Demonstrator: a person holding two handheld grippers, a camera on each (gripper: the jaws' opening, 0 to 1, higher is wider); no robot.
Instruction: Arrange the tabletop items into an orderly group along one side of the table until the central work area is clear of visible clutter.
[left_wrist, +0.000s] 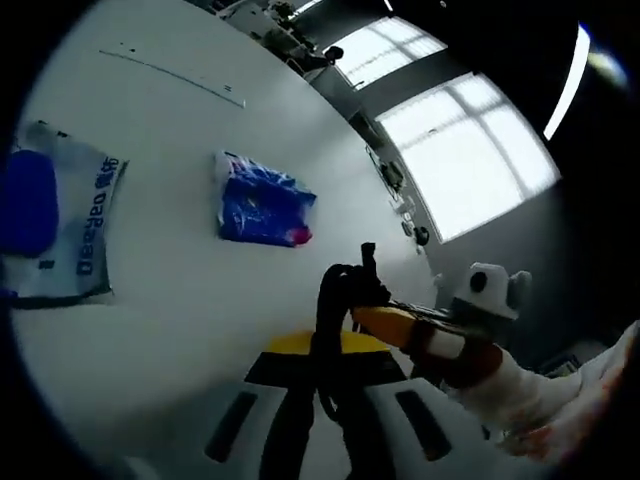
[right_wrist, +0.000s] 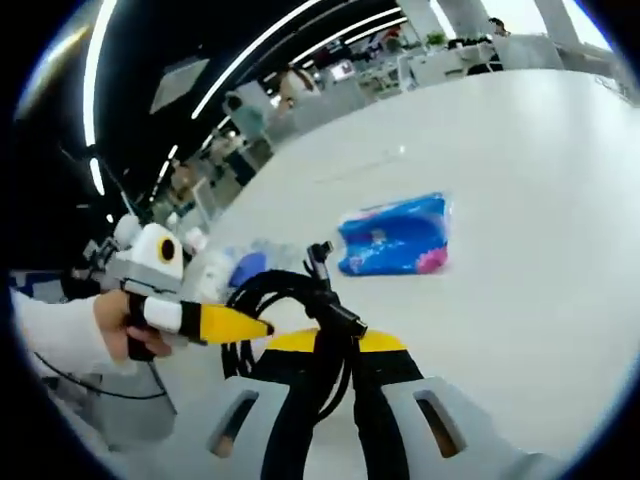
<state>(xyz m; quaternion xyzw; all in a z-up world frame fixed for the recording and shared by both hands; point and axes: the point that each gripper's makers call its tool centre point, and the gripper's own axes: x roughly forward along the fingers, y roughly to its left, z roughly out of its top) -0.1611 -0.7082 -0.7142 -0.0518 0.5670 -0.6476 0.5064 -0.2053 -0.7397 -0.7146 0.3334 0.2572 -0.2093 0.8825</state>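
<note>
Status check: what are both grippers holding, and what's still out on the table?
Left gripper and right gripper both shut on the coiled black cable. Blue packet and white printed bag lie apart on the table. Path unobstructed.

Cable (left_wrist: 335, 300) is bunched up right between the left tool's (left_wrist: 320, 400) jaws, over the near edge of the table (left_wrist: 180, 130). Past it on the table sits a packet (left_wrist: 262, 202), and a bag (left_wrist: 70, 215) lies well off to the packet's left. The right tool (left_wrist: 420, 335) pokes in beside the cable.

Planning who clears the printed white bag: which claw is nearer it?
Left. The left claw has the bag off its left side; the right claw sits beside it on the black cable, farther away.
</note>
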